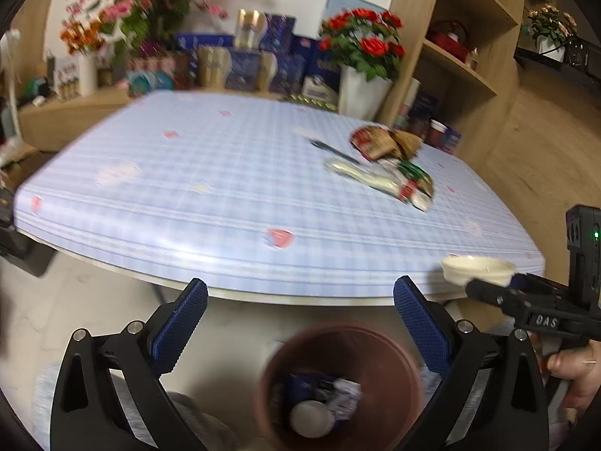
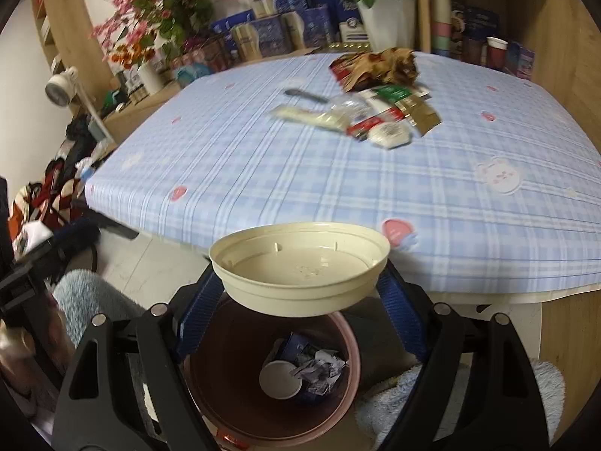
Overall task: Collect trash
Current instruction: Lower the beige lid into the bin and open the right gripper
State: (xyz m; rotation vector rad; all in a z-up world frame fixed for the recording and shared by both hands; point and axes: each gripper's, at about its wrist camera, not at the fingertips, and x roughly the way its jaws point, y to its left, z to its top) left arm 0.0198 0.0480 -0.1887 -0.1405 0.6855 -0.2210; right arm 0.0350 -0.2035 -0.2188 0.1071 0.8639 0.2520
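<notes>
A brown bin (image 1: 340, 383) (image 2: 270, 376) stands on the floor below the table's front edge, holding a white cup, a blue packet and crumpled paper. My left gripper (image 1: 300, 304) hangs above the bin, open, with nothing between its blue pads. My right gripper (image 2: 298, 297) is shut on a cream plastic dish (image 2: 300, 267) (image 1: 479, 268), held level right over the bin. A heap of wrappers and packets (image 2: 379, 101) (image 1: 390, 161) lies on the far right of the blue checked table (image 1: 225, 188) (image 2: 338, 180). A dark pen (image 2: 306, 96) lies beside the heap.
Boxes, flower pots (image 1: 362, 94) and a wooden shelf unit (image 1: 462, 37) line the wall behind the table. Clothes and a small fan (image 2: 62, 84) sit at the left. A fluffy blue cushion (image 2: 90, 297) lies by the bin. A hand (image 1: 574, 376) holds the right gripper.
</notes>
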